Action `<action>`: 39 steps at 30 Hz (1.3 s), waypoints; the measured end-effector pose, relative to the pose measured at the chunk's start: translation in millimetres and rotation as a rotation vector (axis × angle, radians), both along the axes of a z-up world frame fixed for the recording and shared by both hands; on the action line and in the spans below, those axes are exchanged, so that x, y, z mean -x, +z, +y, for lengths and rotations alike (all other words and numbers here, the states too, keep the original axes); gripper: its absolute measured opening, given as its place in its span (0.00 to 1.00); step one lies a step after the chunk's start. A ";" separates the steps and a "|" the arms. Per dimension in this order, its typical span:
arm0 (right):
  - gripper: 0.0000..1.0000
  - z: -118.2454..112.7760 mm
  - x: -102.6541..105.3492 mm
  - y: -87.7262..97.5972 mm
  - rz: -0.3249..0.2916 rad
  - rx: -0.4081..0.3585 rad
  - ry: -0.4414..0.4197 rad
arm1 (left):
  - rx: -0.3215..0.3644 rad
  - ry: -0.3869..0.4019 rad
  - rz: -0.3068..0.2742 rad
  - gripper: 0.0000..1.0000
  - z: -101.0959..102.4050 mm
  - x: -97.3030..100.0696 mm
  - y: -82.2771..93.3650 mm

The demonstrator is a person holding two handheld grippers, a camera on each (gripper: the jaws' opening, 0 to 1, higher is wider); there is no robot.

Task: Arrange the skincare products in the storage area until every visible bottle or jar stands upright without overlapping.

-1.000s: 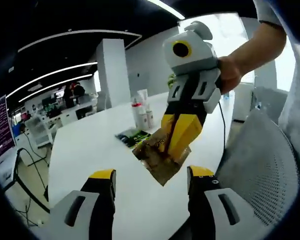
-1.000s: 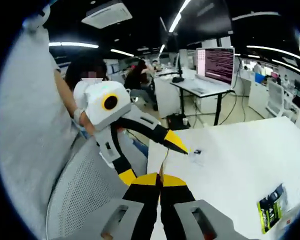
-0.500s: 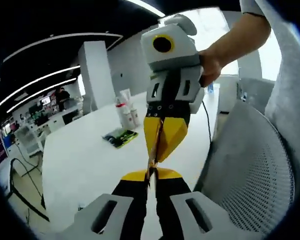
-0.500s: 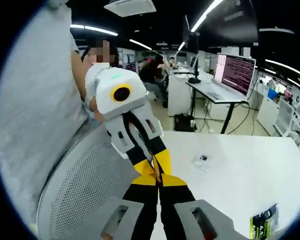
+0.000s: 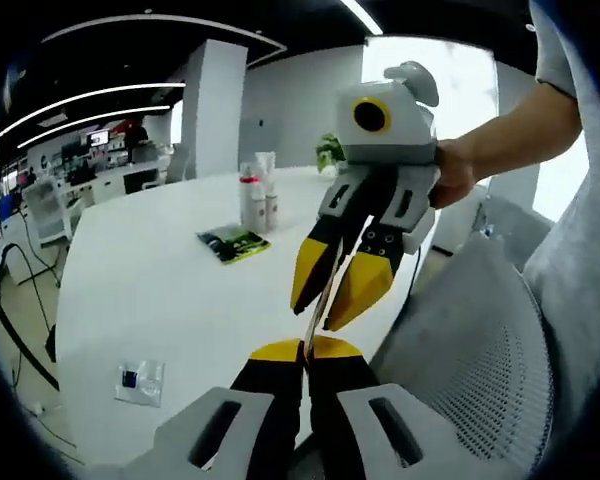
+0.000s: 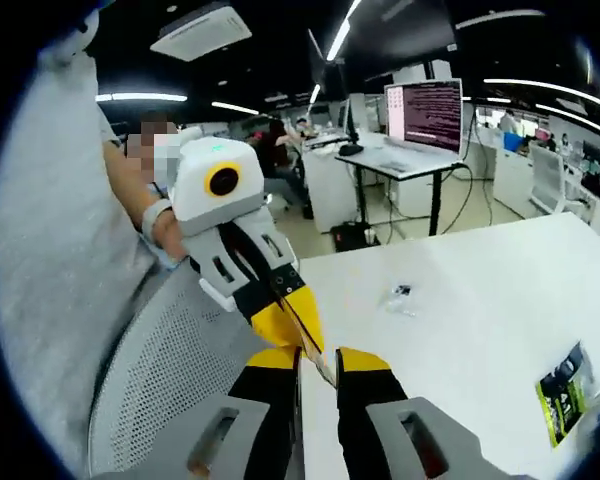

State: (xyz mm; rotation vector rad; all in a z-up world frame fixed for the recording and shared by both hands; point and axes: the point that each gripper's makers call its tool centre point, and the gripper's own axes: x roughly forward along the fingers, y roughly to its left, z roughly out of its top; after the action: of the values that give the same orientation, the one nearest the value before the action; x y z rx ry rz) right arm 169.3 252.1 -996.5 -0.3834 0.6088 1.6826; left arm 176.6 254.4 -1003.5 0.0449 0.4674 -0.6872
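A thin brownish sachet shows edge-on, and my left gripper is shut on its lower edge. My right gripper comes in from the right with its yellow jaws spread open on either side of the sachet. In the right gripper view my right gripper stands open, and the left gripper pinches the sachet just above it. Skincare bottles and tubes stand upright together far back on the white table.
A green-black packet lies flat near the bottles and appears again as the green-black packet. A small clear bag lies near the table's edge. A grey mesh chair is close under both grippers. Desks and monitors stand behind.
A second ago the right gripper held the sachet and the left was open. The left shut on it, and the right jaws have now opened and let go.
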 end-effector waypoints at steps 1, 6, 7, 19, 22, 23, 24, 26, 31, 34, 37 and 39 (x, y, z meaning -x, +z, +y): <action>0.12 -0.9 0.4 -1.2 0.008 0.002 -0.002 | 0.002 -0.006 0.016 0.00 -1.0 1.2 -2.1; 0.13 3.6 2.8 8.5 0.186 -0.075 -0.072 | 0.032 -0.006 0.057 0.00 -1.3 3.3 -3.6; 0.10 1.7 -1.6 6.7 0.190 -0.075 -0.088 | 0.044 -0.002 0.060 0.00 -0.8 3.3 -2.3; 0.00 1.5 0.4 3.2 0.276 -0.056 -0.106 | 0.084 0.005 0.095 0.00 -2.5 5.4 -2.7; 0.00 3.4 -1.6 3.1 0.324 -0.053 -0.127 | 0.098 0.025 0.104 0.00 0.0 3.3 -3.0; 0.00 4.1 -2.3 3.3 0.348 -0.057 -0.138 | 0.094 0.027 0.098 0.00 0.5 2.7 -2.9; 0.00 4.9 -3.4 4.1 0.380 -0.061 -0.154 | 0.079 0.029 0.072 0.00 1.9 1.0 -2.2; 0.00 5.9 -7.3 3.8 0.446 -0.061 -0.186 | 0.079 0.043 0.070 0.00 3.3 -0.5 -2.0; 0.00 7.9 -21.5 4.9 0.556 -0.071 -0.243 | 0.071 0.119 0.053 0.06 15.5 -9.9 -1.9; 0.00 7.3 -43.1 8.8 0.604 -0.099 -0.310 | 0.004 0.163 0.061 0.05 26.0 -13.3 -11.2; 0.00 7.3 -72.0 10.1 0.618 -0.116 -0.413 | -0.054 0.182 0.062 0.06 29.5 -15.2 -18.3; 0.00 8.0 -88.1 10.4 0.636 -0.121 -0.465 | -0.064 0.216 0.045 0.08 35.6 -18.9 -16.6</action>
State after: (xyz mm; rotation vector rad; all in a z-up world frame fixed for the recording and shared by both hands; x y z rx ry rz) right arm 257.4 260.1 -986.1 0.3814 0.9671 1.3609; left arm 195.5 290.0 -1020.1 0.0385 0.5289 -0.4615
